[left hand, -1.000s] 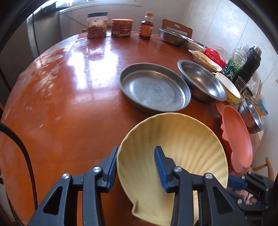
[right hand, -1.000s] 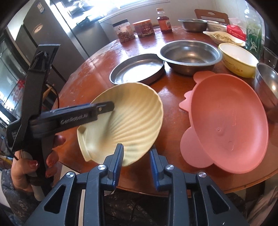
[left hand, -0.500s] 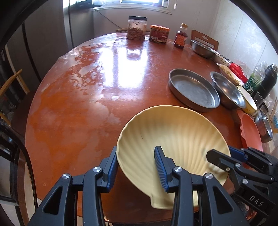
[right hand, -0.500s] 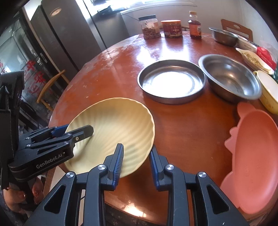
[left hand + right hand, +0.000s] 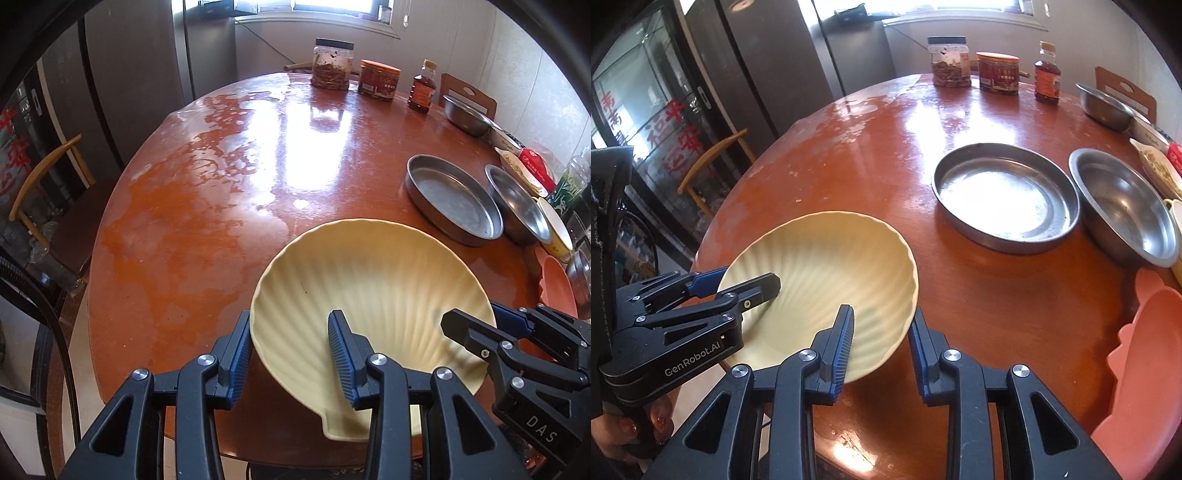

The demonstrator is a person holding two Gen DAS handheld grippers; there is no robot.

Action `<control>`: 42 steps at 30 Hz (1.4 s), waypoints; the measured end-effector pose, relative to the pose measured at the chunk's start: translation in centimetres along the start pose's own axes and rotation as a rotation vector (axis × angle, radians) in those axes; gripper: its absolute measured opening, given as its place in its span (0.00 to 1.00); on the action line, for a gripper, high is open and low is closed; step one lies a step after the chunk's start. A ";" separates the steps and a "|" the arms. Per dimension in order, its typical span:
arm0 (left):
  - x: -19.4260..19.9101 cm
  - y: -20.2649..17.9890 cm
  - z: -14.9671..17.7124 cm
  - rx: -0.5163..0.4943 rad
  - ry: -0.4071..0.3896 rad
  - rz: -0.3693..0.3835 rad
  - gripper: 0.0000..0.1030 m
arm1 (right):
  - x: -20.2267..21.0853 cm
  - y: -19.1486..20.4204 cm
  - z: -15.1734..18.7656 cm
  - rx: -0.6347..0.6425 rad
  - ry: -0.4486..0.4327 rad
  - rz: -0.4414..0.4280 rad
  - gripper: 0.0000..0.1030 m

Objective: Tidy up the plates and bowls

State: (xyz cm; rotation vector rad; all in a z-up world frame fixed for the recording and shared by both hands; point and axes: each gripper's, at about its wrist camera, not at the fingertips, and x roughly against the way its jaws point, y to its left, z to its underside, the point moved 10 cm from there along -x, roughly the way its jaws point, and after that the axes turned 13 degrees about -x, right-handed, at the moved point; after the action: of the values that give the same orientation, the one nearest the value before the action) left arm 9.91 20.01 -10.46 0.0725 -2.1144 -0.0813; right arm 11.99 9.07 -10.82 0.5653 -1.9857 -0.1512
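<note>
Both hand-held grippers (image 5: pixel 290 352) (image 5: pixel 881 341) astride shell plate (image 5: pixel 373 291) rim

We see a round red-brown table (image 5: pixel 207 236) carrying a steel pan (image 5: pixel 454 201), steel bowl (image 5: pixel 517 206), pink plate (image 5: pixel 1145 369) and jars (image 5: pixel 332 64).

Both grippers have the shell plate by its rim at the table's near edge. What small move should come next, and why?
Probably lower the shell plate flat onto the bare table beneath it. The left gripper and right gripper each clamp its rim, it hangs tilted partly past the table edge, and the metal pan and pink plate lie well aside.
</note>
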 end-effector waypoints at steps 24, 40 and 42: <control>0.8 0.7 -1.7 0.014 -0.014 -0.066 0.44 | 2.0 -2.2 -1.7 -0.061 -0.054 -0.038 0.31; 0.6 -5.9 -11.8 -0.144 -0.087 0.018 0.59 | 3.7 -9.0 -5.0 -0.290 -0.116 0.019 0.41; -0.7 -7.0 -13.2 -0.153 -0.075 0.060 0.62 | 3.5 -9.5 -5.0 -0.310 -0.111 0.028 0.41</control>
State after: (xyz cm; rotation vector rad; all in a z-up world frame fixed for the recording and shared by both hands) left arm 21.69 12.76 -4.85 -0.0859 -2.1762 -0.2122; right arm 18.10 -0.18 -8.88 0.3344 -2.0247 -0.4724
